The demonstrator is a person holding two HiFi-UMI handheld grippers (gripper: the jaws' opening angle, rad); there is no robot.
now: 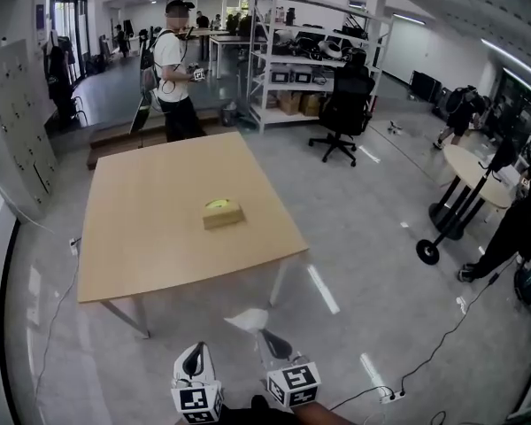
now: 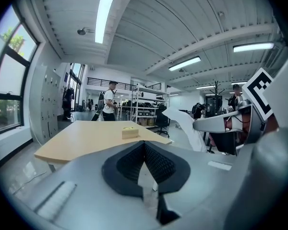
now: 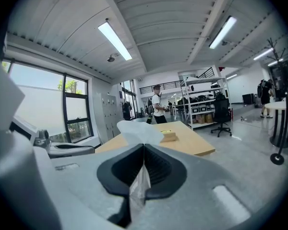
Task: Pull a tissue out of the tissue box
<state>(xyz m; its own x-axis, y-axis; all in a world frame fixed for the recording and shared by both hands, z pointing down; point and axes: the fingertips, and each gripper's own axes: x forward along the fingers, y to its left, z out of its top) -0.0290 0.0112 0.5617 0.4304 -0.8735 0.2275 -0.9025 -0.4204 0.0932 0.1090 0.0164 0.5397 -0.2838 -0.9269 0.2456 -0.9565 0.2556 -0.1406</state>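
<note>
The tan tissue box [image 1: 223,212] with a yellow-green top sits in the middle of a light wooden table [image 1: 150,255]. Both grippers are off the table's near edge, low in the head view. My right gripper [image 1: 265,335] is shut on a white tissue [image 1: 248,320] that fans out past its tips. In the right gripper view the tissue [image 3: 139,131] sticks up from between the shut pads, with the box [image 3: 169,136] far behind it. My left gripper [image 1: 195,358] is shut with nothing in it. The left gripper view shows the box [image 2: 130,132] far ahead and the tissue [image 2: 182,121] at right.
A person [image 1: 173,69] stands beyond the table's far edge. Metal shelving [image 1: 310,60] and a black office chair [image 1: 345,104] stand at the back. A round table [image 1: 473,171] on a stand is at right. A cable [image 1: 434,352] runs across the floor.
</note>
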